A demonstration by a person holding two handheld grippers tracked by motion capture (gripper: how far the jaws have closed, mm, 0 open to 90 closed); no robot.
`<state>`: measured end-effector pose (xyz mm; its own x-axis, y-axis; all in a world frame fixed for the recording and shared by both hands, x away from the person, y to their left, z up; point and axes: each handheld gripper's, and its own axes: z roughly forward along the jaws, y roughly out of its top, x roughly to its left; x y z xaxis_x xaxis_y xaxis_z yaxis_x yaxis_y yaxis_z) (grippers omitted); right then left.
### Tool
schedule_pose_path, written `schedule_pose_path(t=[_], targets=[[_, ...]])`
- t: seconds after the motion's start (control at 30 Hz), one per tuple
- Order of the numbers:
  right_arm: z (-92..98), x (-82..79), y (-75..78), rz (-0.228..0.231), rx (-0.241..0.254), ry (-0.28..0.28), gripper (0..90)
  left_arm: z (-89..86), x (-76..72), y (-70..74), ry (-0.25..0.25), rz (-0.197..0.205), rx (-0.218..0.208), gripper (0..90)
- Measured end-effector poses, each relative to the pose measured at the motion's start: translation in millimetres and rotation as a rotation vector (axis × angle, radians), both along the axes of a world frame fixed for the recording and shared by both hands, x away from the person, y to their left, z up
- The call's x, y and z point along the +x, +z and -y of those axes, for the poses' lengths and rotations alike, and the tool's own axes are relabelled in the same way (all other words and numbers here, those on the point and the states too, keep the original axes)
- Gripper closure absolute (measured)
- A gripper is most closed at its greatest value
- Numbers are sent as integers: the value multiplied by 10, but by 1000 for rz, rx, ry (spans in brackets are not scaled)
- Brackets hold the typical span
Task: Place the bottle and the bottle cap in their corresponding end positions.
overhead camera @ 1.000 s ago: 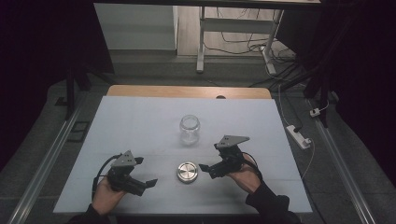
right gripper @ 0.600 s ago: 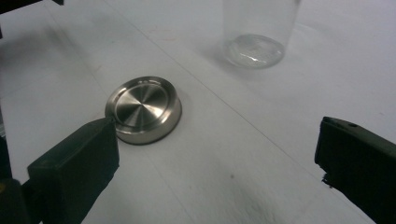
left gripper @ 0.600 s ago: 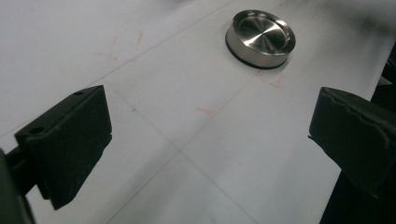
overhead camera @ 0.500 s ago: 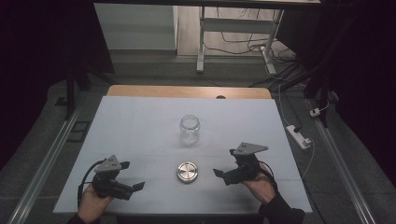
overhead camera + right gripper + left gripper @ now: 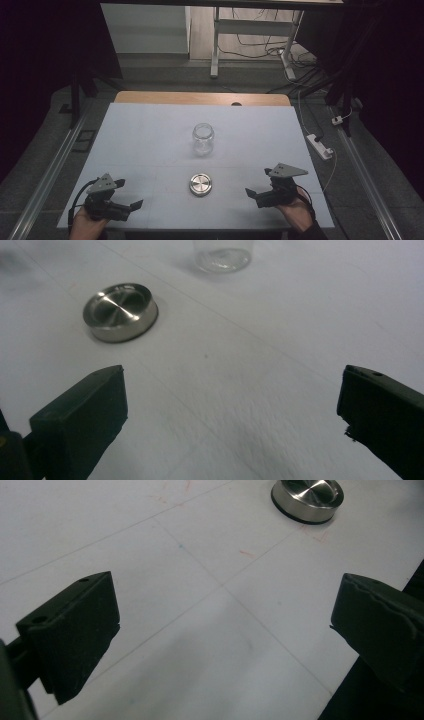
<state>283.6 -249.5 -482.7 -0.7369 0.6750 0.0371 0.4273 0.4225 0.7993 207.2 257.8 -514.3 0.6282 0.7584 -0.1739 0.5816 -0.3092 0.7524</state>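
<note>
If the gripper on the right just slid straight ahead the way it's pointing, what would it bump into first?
Probably the round silver metal lid. In the high view the right gripper, jaws open, points left across the white table toward it. Its own view puts the lid left of centre, so it might slip past; the clear glass jar sits farther off.

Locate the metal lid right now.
In the high view the metal lid lies flat on the white table, near its front edge, just in front of the glass jar and apart from it.

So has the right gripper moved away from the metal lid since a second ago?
Yes. The right gripper has pulled back rightward, away from the lid.
</note>
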Motion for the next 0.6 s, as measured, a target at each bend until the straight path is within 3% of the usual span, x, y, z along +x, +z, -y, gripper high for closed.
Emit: schedule_pose_path(t=[0.3, 0.6], targets=[[376, -185, -69, -22, -7, -107, 0, -176, -147, -35, 61, -5, -20, 2], [643, -318, -115, -47, -8, -192, 0, -259, -240, -68, 105, -16, 1, 3]])
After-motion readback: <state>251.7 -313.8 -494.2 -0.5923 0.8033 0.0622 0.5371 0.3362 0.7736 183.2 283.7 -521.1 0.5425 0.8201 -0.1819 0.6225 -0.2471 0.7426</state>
